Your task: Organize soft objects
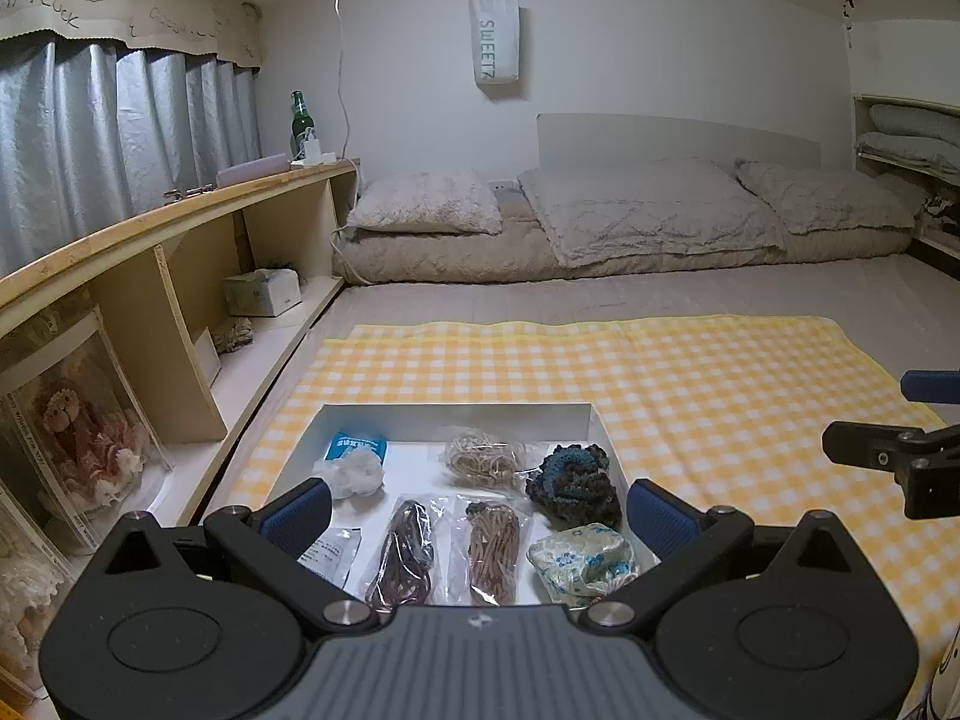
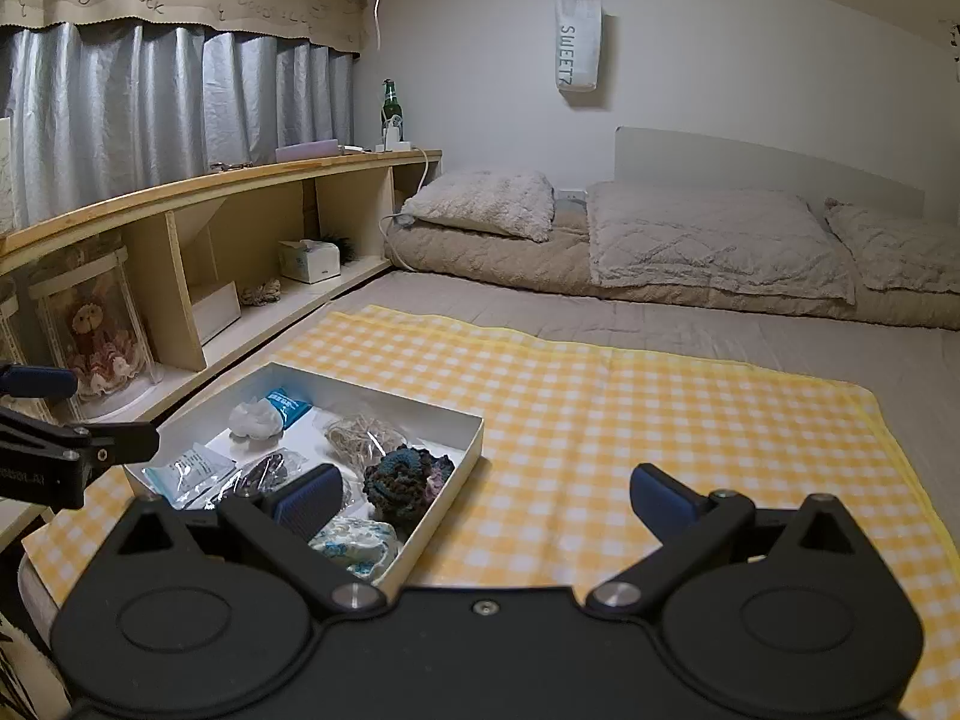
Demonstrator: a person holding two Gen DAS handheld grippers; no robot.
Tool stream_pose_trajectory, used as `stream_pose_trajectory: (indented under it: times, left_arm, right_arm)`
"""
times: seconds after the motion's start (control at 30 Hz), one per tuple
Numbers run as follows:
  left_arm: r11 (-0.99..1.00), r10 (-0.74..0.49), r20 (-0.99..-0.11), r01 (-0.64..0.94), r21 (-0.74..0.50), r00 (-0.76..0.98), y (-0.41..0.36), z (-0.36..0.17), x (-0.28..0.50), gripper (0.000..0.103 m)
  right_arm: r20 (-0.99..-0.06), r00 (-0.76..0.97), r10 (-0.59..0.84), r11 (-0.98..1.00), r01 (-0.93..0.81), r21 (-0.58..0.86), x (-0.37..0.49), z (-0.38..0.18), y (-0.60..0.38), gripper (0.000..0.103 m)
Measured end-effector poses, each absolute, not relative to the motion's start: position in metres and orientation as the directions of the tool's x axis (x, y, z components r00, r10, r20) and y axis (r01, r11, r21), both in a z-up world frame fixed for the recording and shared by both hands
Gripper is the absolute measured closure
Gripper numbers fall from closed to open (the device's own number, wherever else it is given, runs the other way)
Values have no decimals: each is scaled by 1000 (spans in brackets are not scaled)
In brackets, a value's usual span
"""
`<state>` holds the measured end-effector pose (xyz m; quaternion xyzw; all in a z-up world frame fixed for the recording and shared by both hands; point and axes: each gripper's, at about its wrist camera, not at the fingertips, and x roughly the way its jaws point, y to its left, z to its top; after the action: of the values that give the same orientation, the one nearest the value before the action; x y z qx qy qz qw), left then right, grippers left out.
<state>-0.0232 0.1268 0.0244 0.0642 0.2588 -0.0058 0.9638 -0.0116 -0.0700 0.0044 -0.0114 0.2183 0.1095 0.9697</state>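
Left wrist view: yellow checked cloth (image 1: 720, 384) on bed, white box (image 1: 456, 414) on it; left gripper (image 1: 477, 516) and right gripper (image 2: 486, 501) both spread apart, empty; wooden shelf (image 1: 180, 210) along curtained wall.

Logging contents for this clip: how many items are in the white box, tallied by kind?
Clear bags of cord or rubber bands: 3 (dark cord, tan cord, rubber bands)
Flat packets: 2 (blue packet, white sachet)
Crocheted piece: 1
White cotton wad: 1
Floral fabric bundle: 1
Total: 8, all inside the white box
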Motion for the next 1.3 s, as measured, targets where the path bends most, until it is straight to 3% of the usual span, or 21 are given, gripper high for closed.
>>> stream_pose_trajectory:
  times: [1.3]
  left_arm:
    - [992, 23, -501, 44, 121, 865, 127, 24, -23, 0]
  right_arm:
    - [-438, 874, 211, 974, -224, 22, -9, 1, -71, 0]
